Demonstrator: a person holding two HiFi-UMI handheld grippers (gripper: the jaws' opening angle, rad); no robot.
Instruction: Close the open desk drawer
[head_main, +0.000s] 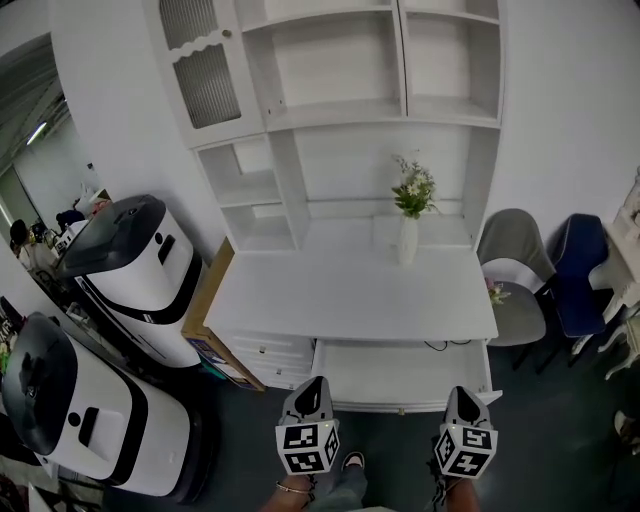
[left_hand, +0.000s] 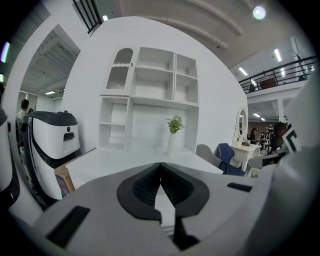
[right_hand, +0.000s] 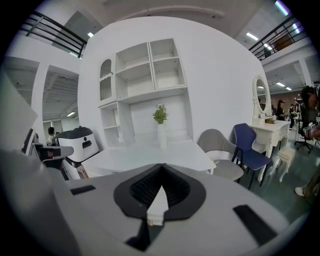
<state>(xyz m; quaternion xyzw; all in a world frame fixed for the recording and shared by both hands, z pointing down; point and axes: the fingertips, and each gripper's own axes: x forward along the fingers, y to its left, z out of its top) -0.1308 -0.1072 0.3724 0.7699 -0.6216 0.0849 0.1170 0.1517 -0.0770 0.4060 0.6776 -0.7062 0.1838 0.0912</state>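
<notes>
The white desk (head_main: 350, 295) has its wide front drawer (head_main: 400, 372) pulled out at the right, and the drawer looks empty inside. My left gripper (head_main: 314, 386) hovers just in front of the drawer's left end, not touching it. My right gripper (head_main: 462, 396) hangs in front of the drawer's right end, also apart from it. In the left gripper view the left gripper (left_hand: 160, 164) has its jaws shut with nothing held. The right gripper (right_hand: 161, 165) is likewise shut and empty, pointing at the desk (right_hand: 150, 152).
A vase of flowers (head_main: 408, 238) stands at the back of the desk under the white shelf unit (head_main: 330, 90). Small closed drawers (head_main: 268, 352) sit left of the open one. A cardboard box (head_main: 205, 318) and two white machines (head_main: 140, 265) stand left. Grey (head_main: 515, 268) and blue (head_main: 580, 272) chairs stand right.
</notes>
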